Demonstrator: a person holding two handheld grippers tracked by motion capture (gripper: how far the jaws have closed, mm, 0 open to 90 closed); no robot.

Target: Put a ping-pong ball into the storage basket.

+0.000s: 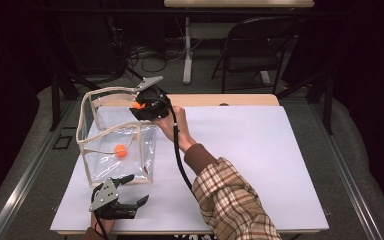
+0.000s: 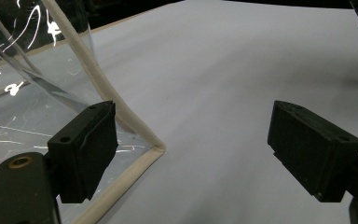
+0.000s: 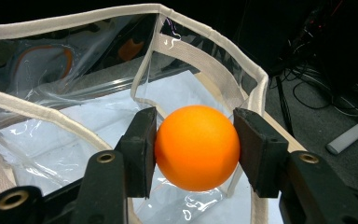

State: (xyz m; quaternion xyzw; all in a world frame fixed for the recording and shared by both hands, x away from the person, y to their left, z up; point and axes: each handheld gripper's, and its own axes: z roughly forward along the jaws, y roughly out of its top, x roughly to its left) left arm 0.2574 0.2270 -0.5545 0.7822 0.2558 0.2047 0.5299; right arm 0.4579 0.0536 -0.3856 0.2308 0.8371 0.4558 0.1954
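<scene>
From above, a clear bag point(image 1: 117, 142) with cream trim stands open-topped on the left part of a white table point(image 1: 260, 165). Its long axis runs from the near edge of the table toward the far edge, mouth facing up. An orange ball point(image 1: 121, 150) lies inside on the bag's floor. The right gripper point(image 1: 141, 106), on an arm in a plaid sleeve point(image 1: 230, 202), sits over the bag's far right corner, clamped on a second ball point(image 1: 138, 105). The left gripper point(image 1: 132, 189) rests near the table's front edge, just beside the bag's near right corner, jaws apart.

In the left gripper view, the jaws stand wide apart. The bag's bottom corner point(image 2: 154, 151) lies just beside the left jaw; nothing sits between the jaws but bare table.

In the right gripper view, both jaws press on the round ball point(image 3: 196, 147), held above the bag's open mouth, trim point(image 3: 256, 88) behind it.
</scene>
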